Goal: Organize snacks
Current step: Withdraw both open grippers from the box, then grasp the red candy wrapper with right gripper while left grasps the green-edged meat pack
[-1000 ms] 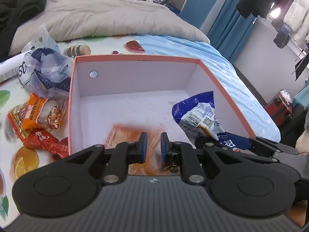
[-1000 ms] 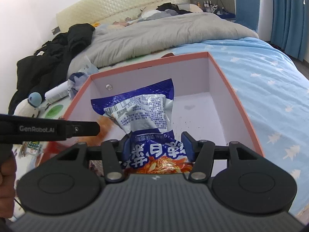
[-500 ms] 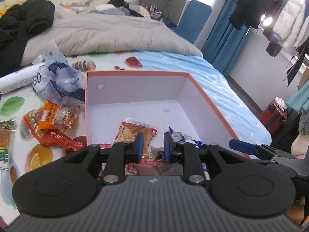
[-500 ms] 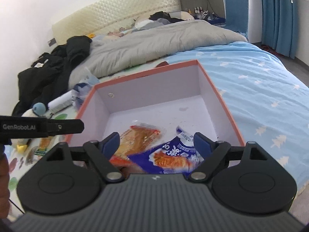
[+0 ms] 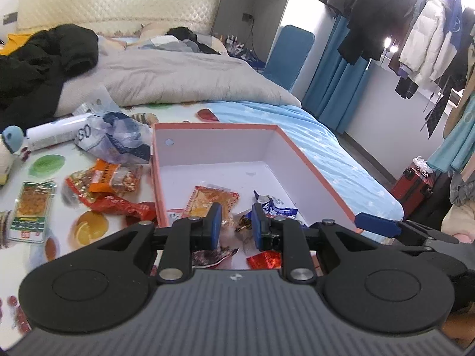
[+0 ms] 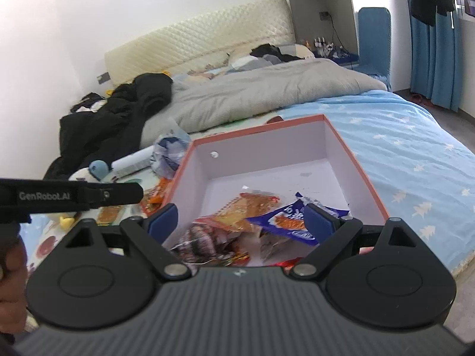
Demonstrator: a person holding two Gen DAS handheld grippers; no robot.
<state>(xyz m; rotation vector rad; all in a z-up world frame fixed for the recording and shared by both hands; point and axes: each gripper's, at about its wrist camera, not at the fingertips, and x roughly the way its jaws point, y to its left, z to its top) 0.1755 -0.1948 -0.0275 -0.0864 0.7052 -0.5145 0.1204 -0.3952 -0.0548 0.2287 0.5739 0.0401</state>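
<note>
An orange-rimmed white box (image 5: 213, 126) (image 6: 258, 132) sits on the bed. On its floor lie an orange packet (image 5: 212, 200) (image 6: 252, 204), a blue packet (image 5: 279, 206) (image 6: 285, 219) and smaller wrappers at the near end (image 6: 204, 240). My left gripper (image 5: 236, 227) hovers above the box's near edge, jaws a narrow gap apart with nothing between them. My right gripper (image 6: 242, 219) hangs over the same end, jaws wide open and empty. One blue fingertip of it (image 5: 377, 227) shows in the left wrist view. More snack packets lie left of the box: orange (image 5: 111, 176), red (image 5: 118, 206), green (image 5: 32, 207).
A crumpled plastic bag (image 5: 115, 142), a white tube (image 5: 50, 135) and a plush toy (image 5: 9, 148) lie left of the box. A grey duvet (image 5: 178, 80) and black clothing (image 5: 44, 65) are behind it. A red suitcase (image 5: 415, 184) stands on the floor at right.
Both grippers drew back and up from the box. The right jaws spread wide and let go of the blue packet, which now lies in the box. The left jaws parted slightly.
</note>
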